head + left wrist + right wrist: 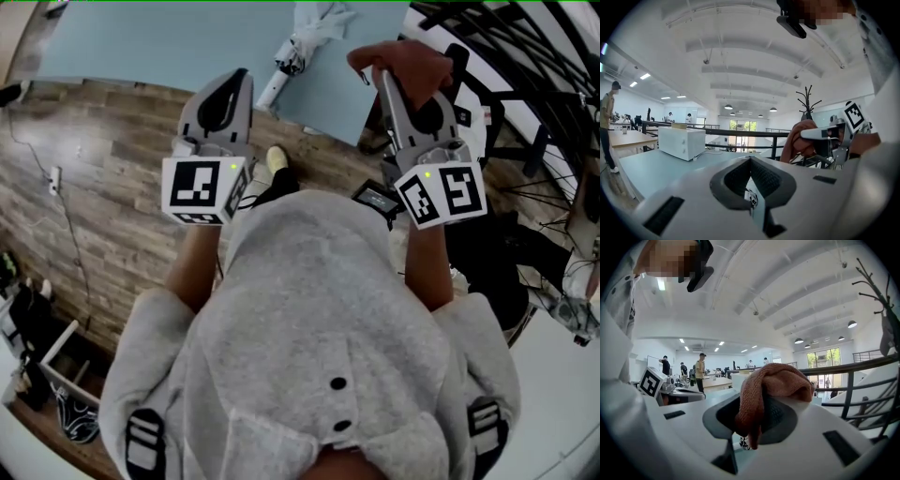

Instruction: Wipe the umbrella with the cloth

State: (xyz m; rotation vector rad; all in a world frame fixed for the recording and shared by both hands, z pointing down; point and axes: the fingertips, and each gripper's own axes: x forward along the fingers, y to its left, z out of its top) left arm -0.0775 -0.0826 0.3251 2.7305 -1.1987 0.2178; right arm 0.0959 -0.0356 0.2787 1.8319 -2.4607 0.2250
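Note:
A folded white umbrella [302,37] lies on the pale blue table [159,42], its handle end toward me. Both grippers hover side by side short of the table's near edge, pointing roughly level. The left gripper [236,82] is shut and holds nothing; in the left gripper view its jaws [751,164] meet in a point. My right gripper [384,80] is shut on a rust-brown cloth [401,61], which drapes over its jaws in the right gripper view [774,387]. A small part of the umbrella [743,442] shows below the cloth.
A white box-shaped appliance [682,142] stands on the table at the left. A black railing [740,133] and a coat stand [807,101] are beyond the table. Dark metal bars [525,56] crowd the right side. People stand far off [700,371].

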